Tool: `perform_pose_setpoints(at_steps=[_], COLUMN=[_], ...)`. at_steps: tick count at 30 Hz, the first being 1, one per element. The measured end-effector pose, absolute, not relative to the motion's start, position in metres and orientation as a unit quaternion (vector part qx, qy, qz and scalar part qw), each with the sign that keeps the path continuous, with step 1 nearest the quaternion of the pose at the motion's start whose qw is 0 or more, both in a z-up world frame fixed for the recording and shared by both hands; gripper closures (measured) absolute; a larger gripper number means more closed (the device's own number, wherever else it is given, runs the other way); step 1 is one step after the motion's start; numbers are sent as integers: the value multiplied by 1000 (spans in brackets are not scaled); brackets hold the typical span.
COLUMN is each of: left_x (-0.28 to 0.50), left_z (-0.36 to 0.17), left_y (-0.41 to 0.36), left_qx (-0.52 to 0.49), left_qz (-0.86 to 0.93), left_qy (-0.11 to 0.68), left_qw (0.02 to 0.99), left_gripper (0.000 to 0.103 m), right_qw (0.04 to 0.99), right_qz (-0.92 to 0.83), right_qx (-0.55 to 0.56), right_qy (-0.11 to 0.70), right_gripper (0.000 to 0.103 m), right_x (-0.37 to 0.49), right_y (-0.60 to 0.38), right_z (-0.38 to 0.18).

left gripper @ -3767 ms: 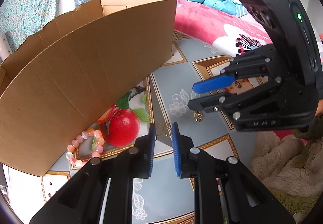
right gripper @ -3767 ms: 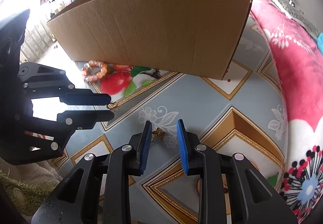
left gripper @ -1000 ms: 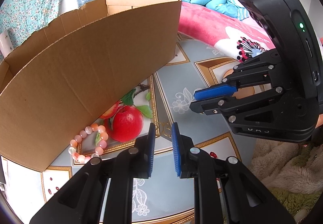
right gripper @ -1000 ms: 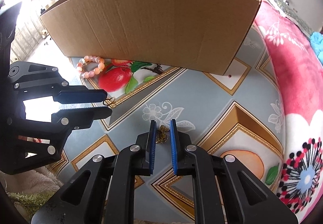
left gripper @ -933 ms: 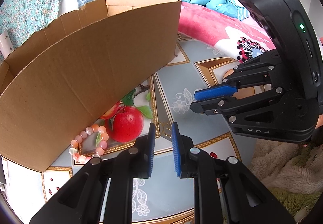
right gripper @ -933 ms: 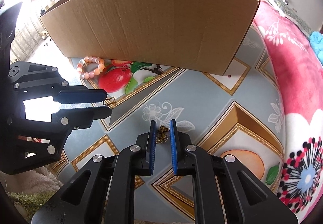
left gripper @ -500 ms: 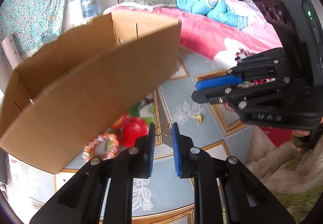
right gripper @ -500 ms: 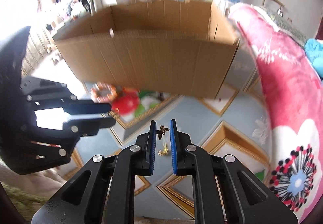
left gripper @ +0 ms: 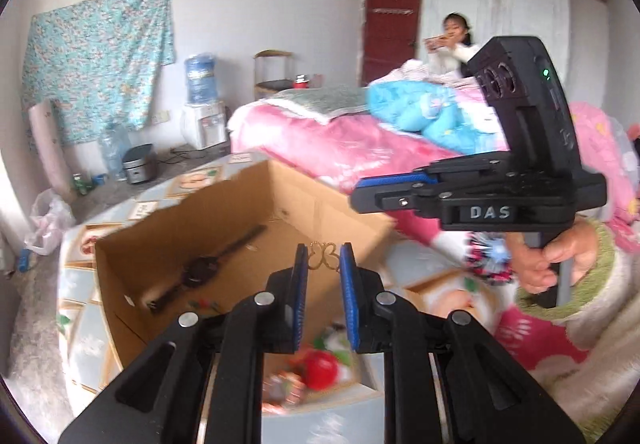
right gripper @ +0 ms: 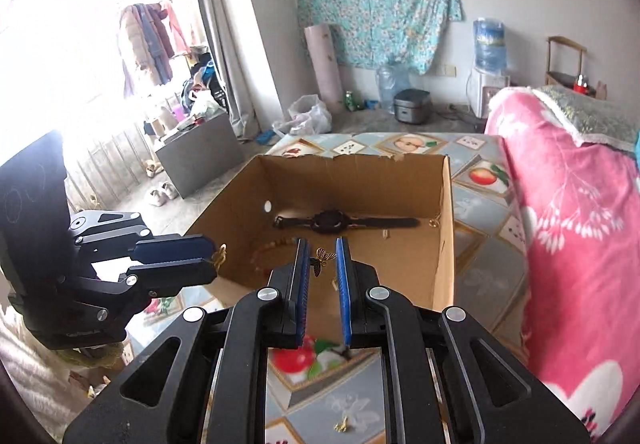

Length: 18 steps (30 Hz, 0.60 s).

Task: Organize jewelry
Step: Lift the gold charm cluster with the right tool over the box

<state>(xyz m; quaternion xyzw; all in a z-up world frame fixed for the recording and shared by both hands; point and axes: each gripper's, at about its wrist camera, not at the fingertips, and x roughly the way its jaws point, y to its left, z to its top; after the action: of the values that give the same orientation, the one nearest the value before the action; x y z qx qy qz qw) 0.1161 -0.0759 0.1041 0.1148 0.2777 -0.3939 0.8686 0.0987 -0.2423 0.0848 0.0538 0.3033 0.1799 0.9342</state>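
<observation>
A: At the centre of the left wrist view, a gold butterfly earring (left gripper: 325,259) is being pinched in the narrow jaws of the left gripper (left gripper: 324,264), above the cardboard box (left gripper: 132,264).

B: At the centre of the right wrist view, a second gold earring (right gripper: 322,259) is being gripped by the right gripper (right gripper: 322,258), before the watch (right gripper: 332,222).

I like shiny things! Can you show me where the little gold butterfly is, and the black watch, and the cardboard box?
gold butterfly (right gripper: 322,259), right wrist view, on its wings between the jaws.
black watch (right gripper: 331,222), right wrist view, on its round face.
cardboard box (right gripper: 447,228), right wrist view, on its right wall.
</observation>
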Motion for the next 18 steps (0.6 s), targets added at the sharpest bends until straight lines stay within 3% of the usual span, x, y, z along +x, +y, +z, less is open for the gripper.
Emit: perform_pose_setpoints(at_steps=[10,16,18], left_x=[242,275,278], left_z=[60,45,45], left_y=[-92,-95,-91], left_qx=[46,13,-1], left_qz=[-363,-335,-334], left_qy=[436,485,487], left_qw=[822,808,807], left_gripper=[88,87,82], right_qw=[884,883,886], right_qz=[197,190,188], right_qx=[65,75,81], right_qy=[420,423,415], right_gripper=[92,86,86], right_x=[202,215,215], right_y=[-236,-244,-251], right_z=[49,48,51])
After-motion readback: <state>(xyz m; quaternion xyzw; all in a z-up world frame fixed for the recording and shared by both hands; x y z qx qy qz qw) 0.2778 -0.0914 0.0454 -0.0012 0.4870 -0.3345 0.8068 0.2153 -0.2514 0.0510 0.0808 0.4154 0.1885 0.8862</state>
